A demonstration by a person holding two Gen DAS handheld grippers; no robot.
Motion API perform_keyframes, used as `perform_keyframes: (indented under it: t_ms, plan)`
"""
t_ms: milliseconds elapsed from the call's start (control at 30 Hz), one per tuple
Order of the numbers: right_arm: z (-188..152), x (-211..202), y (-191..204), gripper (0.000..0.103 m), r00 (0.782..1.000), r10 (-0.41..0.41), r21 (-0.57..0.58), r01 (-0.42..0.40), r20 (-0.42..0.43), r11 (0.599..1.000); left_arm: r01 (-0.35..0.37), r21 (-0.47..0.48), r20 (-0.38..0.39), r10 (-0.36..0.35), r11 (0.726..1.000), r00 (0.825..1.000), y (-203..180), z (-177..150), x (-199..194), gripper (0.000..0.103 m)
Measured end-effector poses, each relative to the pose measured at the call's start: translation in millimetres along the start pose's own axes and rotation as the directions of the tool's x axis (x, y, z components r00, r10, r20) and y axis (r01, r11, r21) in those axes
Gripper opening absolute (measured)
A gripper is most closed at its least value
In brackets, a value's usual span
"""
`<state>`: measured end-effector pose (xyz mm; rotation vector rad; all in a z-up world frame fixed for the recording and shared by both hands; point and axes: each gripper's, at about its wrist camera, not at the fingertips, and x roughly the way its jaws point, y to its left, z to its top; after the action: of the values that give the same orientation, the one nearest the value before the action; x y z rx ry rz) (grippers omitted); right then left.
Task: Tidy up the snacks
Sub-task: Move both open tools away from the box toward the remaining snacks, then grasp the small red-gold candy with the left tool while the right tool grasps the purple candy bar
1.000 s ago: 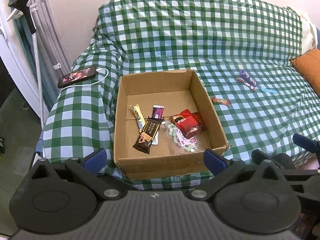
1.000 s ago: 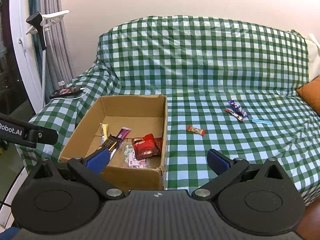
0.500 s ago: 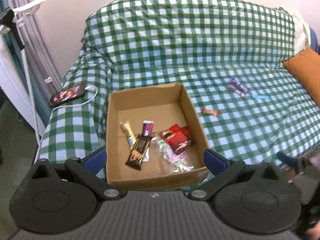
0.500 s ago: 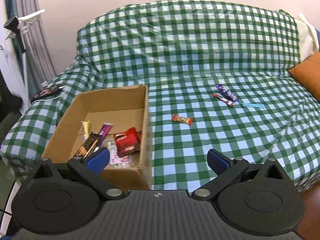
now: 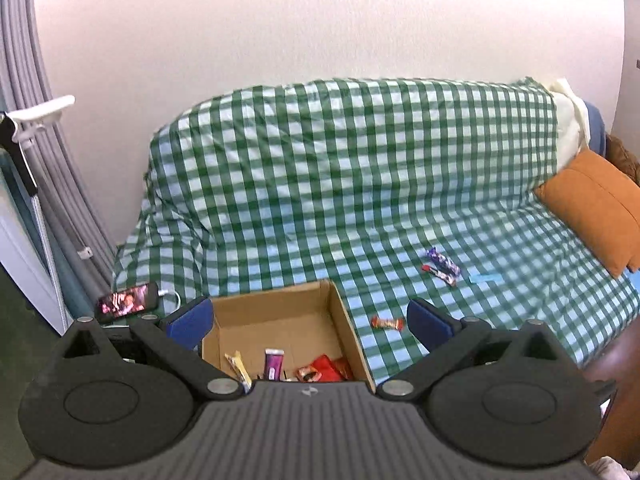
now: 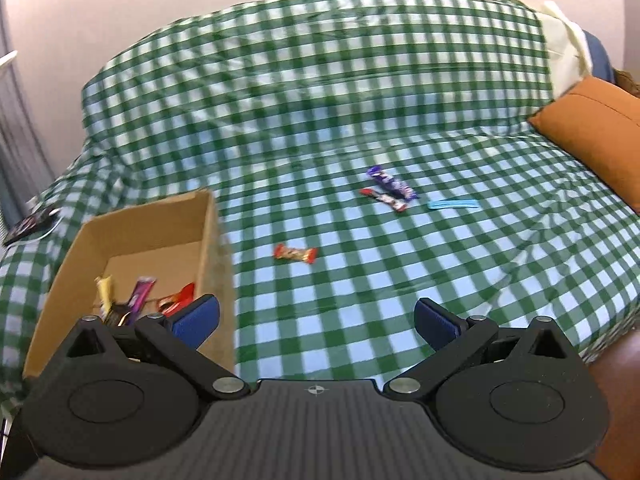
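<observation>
Both tongs [image 5: 308,316] [image 6: 316,320] raised, still spread empty; lit phone [image 5: 128,303] clear only from the left.

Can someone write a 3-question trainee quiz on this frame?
1. True or false: the right claw holds a snack.
2. How many snacks lie loose on the checked cover, outside the box?
3. Which loose snack lies nearest the box? A) red candy B) purple bar C) blue strip

Key:
1. False; both it and the left claw are open and empty.
2. Four: red candy, purple bar, red-white bar, blue strip.
3. A.
</observation>
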<state>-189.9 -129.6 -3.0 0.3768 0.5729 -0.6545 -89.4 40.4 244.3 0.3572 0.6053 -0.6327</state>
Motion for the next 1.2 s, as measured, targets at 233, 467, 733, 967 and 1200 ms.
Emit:
perform_keyframes:
  t_ms: [233,467,733,967,1200]
  plan:
    - [7.6,6.3,-14.5,0.103,0.999,-0.037,0.020,0.037,0.010,0.999,0.017,0.000,0.016,-0.017,1.000,1.000,-2.9,12.6,-1.5,0.103]
    - [10.4,6.4,-27.8,0.103,0.997,-0.068,0.040,0.067,0.024,0.997,0.049,-0.024,0.035,-0.048,0.999,0.998,-0.2,20.2,-0.7,0.103]
    - [18.7,8.6,-52.0,0.103,0.993,-0.105,0.076,0.101,0.059,0.992,0.147,-0.021,-0.127,-0.148,0.989,0.981,-23.2,25.9,71.0,0.103]
    - [45.2,23.3,-108.2,0.103,0.979,-0.178,0.085,0.170,0.102,0.982,0.070,0.083,-0.348,-0.037,0.994,0.937,-84.9,16.1,199.3,0.103]
    - [73.6,94.4,-152.2,0.103,0.979,-0.163,0.060,0.157,0.120,0.986,0.053,0.056,-0.519,-0.017,0.997,0.855,-128.0,-9.0,344.2,0.103]
